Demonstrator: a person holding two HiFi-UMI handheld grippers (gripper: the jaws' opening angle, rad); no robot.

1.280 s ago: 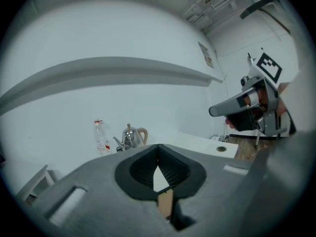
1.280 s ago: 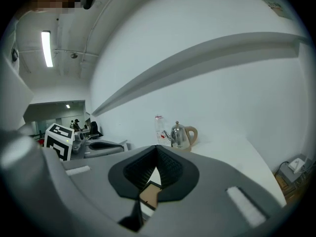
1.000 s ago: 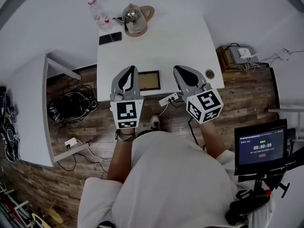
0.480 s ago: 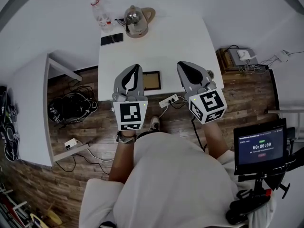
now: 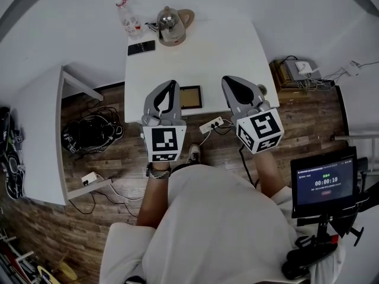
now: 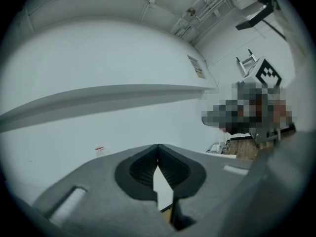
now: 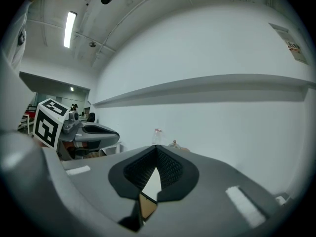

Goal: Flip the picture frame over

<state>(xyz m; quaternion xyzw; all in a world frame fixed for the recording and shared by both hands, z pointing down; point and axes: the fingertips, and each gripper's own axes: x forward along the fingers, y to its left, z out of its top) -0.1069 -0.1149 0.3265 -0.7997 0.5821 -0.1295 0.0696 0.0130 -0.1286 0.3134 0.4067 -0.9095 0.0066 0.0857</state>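
The picture frame (image 5: pixel 190 97), small with a dark border and a tan face, lies flat on the white table (image 5: pixel 201 55) near its front edge. My left gripper (image 5: pixel 170 84) hovers just left of the frame, shut, with nothing between its jaws. My right gripper (image 5: pixel 229 79) hovers to the frame's right, also shut and empty. Neither touches the frame. In the left gripper view the left gripper (image 6: pixel 158 147) points at the white wall. In the right gripper view the right gripper (image 7: pixel 157 148) does the same, and a tan strip of the frame (image 7: pixel 146 205) shows through the gap below its tips.
At the table's far edge stand a kettle (image 5: pixel 169 23), a plastic bottle (image 5: pixel 125 16) and a dark phone (image 5: pixel 141 47). A small round object (image 5: pixel 261 90) sits at the right edge. A power strip (image 5: pixel 211 123) hangs below the front edge. A monitor (image 5: pixel 323 182) stands at the right.
Both grippers have drifted slightly right and a little farther over the table's front edge. Their jaws stay shut and the frame has not moved.
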